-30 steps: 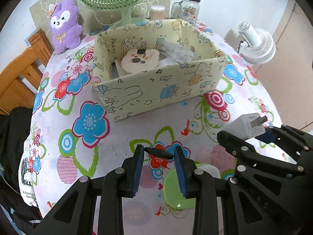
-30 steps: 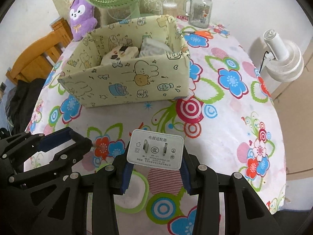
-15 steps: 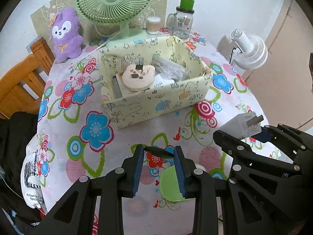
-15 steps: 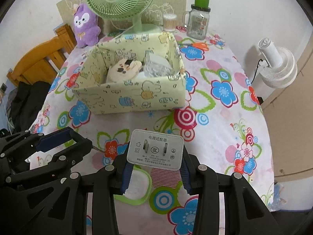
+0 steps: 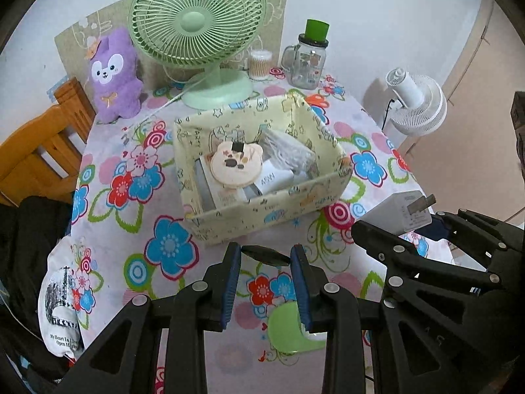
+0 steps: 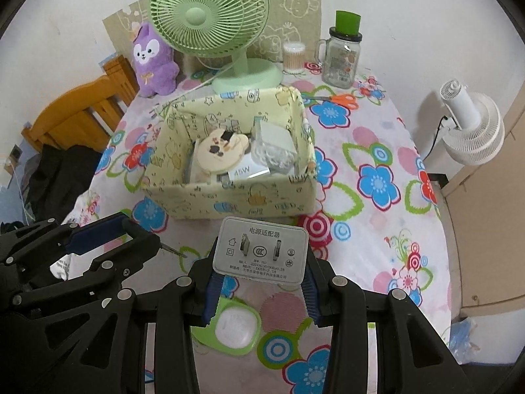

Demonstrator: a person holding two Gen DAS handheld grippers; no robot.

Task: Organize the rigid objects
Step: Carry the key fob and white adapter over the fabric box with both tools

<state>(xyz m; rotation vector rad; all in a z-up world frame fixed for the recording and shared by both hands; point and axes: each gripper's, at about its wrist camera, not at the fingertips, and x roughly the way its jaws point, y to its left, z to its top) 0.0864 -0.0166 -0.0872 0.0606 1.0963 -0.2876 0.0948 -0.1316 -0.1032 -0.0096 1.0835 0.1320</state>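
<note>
My right gripper (image 6: 261, 256) is shut on a white power adapter (image 6: 261, 251), prongs facing the camera, held above the table in front of the yellow fabric box (image 6: 242, 200). The adapter also shows in the left wrist view (image 5: 405, 210). My left gripper (image 5: 265, 256) is shut on a small black flat object (image 5: 265, 255), held above the table near the box (image 5: 272, 213). The box holds a round bear-shaped item (image 5: 234, 165), a white box and a clear bag. A green-rimmed white case (image 6: 233, 326) lies on the flowered tablecloth below the grippers.
A green desk fan (image 5: 200, 26), a purple plush toy (image 5: 113, 75), a glass jar with a green lid (image 5: 310, 59) and a cotton swab tub stand at the back. Orange scissors (image 6: 341, 98) lie behind the box. A white fan (image 5: 416, 101) stands off the right edge. A wooden chair is at left.
Both grippers have risen and pulled back from the box, which now looks smaller and farther. Each keeps hold of its object.
</note>
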